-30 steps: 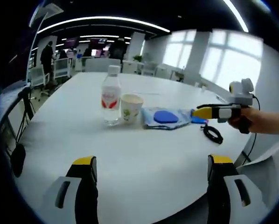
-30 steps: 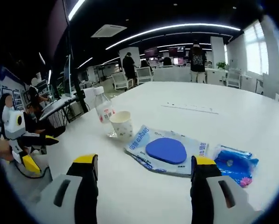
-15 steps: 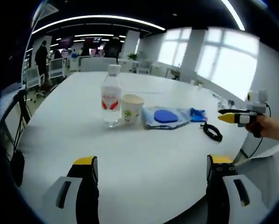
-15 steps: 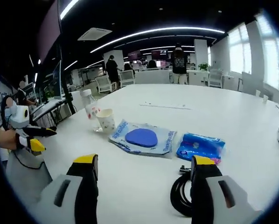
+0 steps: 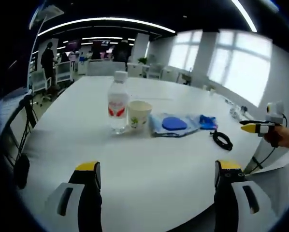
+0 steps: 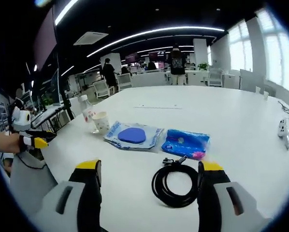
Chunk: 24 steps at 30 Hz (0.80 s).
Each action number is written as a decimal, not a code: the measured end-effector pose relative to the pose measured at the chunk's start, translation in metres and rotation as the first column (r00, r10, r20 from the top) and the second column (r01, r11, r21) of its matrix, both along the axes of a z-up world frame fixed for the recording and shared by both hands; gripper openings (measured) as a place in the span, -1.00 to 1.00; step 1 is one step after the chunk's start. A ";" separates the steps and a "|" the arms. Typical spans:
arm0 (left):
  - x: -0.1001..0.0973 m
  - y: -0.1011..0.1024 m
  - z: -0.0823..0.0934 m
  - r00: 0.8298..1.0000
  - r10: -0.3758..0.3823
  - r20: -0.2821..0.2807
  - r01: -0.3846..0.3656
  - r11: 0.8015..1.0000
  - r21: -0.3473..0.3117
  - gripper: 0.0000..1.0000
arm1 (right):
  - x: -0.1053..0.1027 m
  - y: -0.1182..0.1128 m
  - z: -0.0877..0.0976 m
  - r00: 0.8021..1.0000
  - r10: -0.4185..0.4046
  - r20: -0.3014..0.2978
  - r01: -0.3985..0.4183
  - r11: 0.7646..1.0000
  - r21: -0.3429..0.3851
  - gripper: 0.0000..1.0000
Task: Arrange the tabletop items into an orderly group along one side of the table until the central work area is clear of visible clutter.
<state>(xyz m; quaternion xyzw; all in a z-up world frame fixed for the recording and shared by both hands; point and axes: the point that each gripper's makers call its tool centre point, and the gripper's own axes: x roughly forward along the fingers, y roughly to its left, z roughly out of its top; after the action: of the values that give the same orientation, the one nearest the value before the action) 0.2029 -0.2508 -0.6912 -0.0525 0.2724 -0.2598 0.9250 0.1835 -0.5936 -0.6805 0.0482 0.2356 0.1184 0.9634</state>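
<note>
A clear water bottle (image 5: 117, 107) with a red label stands on the white table (image 5: 149, 154), a paper cup (image 5: 138, 113) right beside it. A flat packet with a blue oval (image 5: 173, 124), a blue wipes pack (image 5: 207, 122) and a coiled black cable (image 5: 222, 140) lie in a row beyond. My left gripper (image 5: 155, 186) is open over bare table, well short of them. My right gripper (image 6: 150, 186) is open, its jaws astride the black cable (image 6: 176, 183); the wipes pack (image 6: 185, 143), packet (image 6: 132, 136), cup (image 6: 101, 122) and bottle (image 6: 89, 113) lie farther off.
Office chairs (image 5: 50, 75) and standing people (image 6: 176, 60) are at the table's far end. A small white object (image 6: 283, 128) rests at the right side of the table. The other gripper (image 5: 260, 127), held by a hand, hangs off the table's right edge.
The right gripper has drawn back from the packet, so the black cable now lies between its jaws. The left view has barely shifted.
</note>
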 end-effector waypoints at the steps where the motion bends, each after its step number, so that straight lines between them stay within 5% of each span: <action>1: -0.001 -0.001 0.002 1.000 -0.001 0.002 0.001 1.000 0.002 0.91 | -0.001 -0.004 0.000 1.000 -0.009 -0.001 0.009 1.000 0.009 0.65; 4: -0.003 0.000 0.005 1.000 0.028 -0.003 -0.028 0.999 0.018 0.91 | -0.007 -0.012 -0.006 0.998 -0.041 -0.040 0.044 0.997 0.063 0.65; 12: -0.013 -0.010 0.019 0.997 0.071 0.022 -0.071 0.997 0.003 0.93 | -0.020 -0.016 -0.011 0.999 0.013 -0.047 -0.011 0.999 0.051 0.66; 24: -0.001 -0.009 0.019 1.000 -0.015 0.013 0.015 1.000 0.004 0.91 | -0.035 -0.024 -0.008 0.997 -0.052 -0.061 0.056 0.996 0.065 0.66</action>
<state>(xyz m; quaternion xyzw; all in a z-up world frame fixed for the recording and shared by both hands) 0.2020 -0.2597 -0.6718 -0.0469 0.2674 -0.2666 0.9248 0.1484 -0.6175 -0.6890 0.0904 0.2586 0.0987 0.9567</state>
